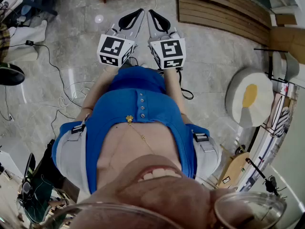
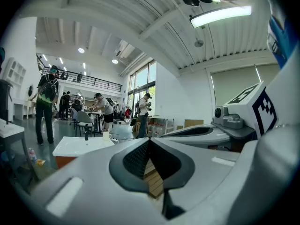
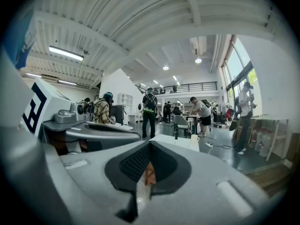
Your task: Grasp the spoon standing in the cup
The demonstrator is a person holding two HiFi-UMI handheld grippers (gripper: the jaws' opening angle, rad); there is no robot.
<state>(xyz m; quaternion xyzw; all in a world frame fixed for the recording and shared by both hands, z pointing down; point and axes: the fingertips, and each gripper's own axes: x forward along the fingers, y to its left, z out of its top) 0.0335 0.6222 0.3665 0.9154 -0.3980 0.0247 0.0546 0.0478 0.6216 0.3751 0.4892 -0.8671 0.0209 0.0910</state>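
Hard up against the lens, left gripper (image 2: 149,139): jaws pinched together at the tips, only a narrow slit lower down, nothing held; same story on the right gripper (image 3: 150,142), tips meeting, empty; through each slit just a sliver of what lies beyond.

From the head view, both held out side by side in front of a blue top (image 1: 143,123), left gripper (image 1: 139,12) and right gripper (image 1: 150,12) angled so the tips nearly touch each other, marker cubes facing up; below them grey floor (image 1: 71,56) with loose cables (image 1: 52,66), wooden slats (image 1: 224,8) off to the upper right.

Now the target: well away from both grippers, out across the room, a low white table (image 2: 80,146); on it a small white cup (image 2: 107,135) with a dark bottle (image 2: 86,132) near it, the two apart; in the right gripper view the same table (image 3: 164,140), cup (image 3: 195,138) at its far right corner, bottle (image 3: 176,133) left of that; cup upright, far too small to make out the spoon.

Beyond the table, people (image 2: 45,102) standing about further tables; long lights overhead.
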